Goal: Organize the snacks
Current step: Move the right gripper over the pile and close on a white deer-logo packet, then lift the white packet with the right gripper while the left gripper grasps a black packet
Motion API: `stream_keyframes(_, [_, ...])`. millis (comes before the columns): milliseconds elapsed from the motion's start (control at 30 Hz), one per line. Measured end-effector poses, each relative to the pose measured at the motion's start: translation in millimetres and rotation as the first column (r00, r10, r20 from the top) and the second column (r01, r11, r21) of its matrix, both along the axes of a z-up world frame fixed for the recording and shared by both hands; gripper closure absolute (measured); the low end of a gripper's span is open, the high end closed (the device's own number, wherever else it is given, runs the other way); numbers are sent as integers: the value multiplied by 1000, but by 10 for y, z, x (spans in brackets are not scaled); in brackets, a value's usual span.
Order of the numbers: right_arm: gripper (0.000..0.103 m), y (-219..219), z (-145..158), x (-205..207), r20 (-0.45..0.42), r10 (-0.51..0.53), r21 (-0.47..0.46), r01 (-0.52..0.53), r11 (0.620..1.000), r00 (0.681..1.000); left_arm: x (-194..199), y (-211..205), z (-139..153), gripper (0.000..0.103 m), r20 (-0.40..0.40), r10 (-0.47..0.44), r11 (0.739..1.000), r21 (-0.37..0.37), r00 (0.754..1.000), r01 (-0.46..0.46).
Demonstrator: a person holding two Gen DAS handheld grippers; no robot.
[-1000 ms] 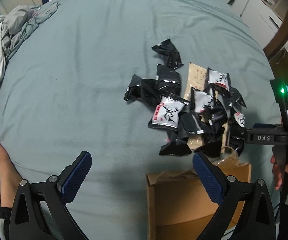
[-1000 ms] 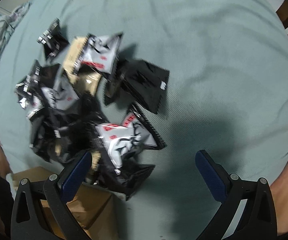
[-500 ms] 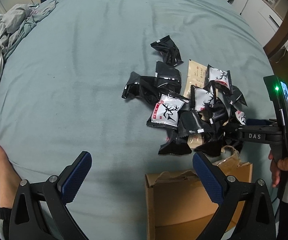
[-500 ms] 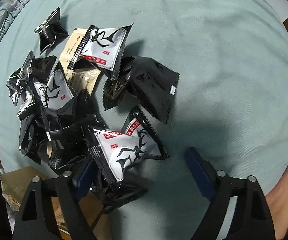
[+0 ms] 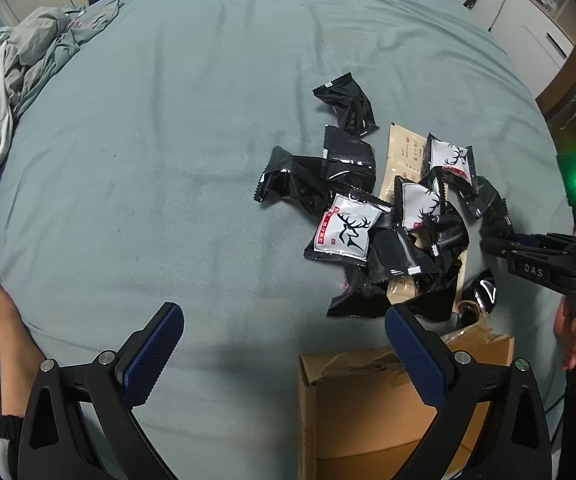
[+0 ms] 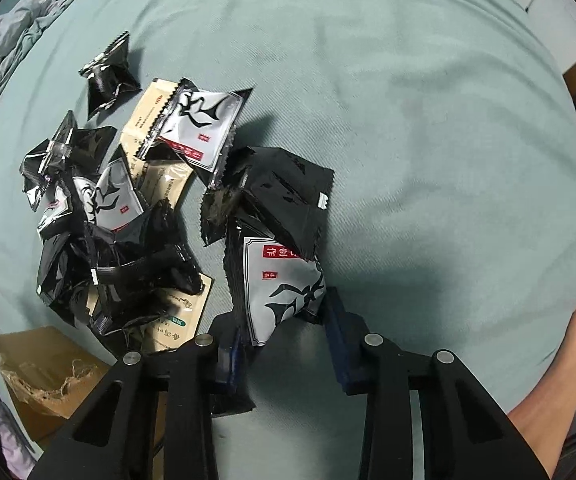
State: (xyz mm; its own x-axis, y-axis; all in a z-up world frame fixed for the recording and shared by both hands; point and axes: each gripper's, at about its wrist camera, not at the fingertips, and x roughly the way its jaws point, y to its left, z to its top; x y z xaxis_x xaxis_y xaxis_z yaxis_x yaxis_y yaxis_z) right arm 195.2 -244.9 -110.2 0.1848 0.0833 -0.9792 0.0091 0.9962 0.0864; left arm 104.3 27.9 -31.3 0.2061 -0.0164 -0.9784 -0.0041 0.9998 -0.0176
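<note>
A: Item: deer-print snack packet [image 6: 283,284], at six o'clock of the pile on the bed [image 6: 428,120].

B: Light, crinkly, slippery; your right gripper [image 6: 283,344] has just been closing around it. Pinch the sealed edge. Left gripper [image 5: 283,356] spread, holding nothing.

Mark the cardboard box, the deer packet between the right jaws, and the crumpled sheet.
cardboard box [image 5: 368,412] left wrist view, inner wall
deer packet [image 6: 283,284] right wrist view, printed front
crumpled sheet [image 5: 11,76] left wrist view, folds
</note>
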Motion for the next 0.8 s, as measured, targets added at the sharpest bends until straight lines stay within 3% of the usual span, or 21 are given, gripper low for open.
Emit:
stream_keyframes(267, [74, -25, 319, -138, 79, 24, 52, -28, 998, 997, 83, -51, 1, 1, 21, -10, 1000, 27, 1000, 9])
stream_keyframes(800, [75, -403, 775, -359, 190, -32, 181, -3, 983, 981, 368, -77, -9, 1, 67, -14, 998, 66, 998, 10])
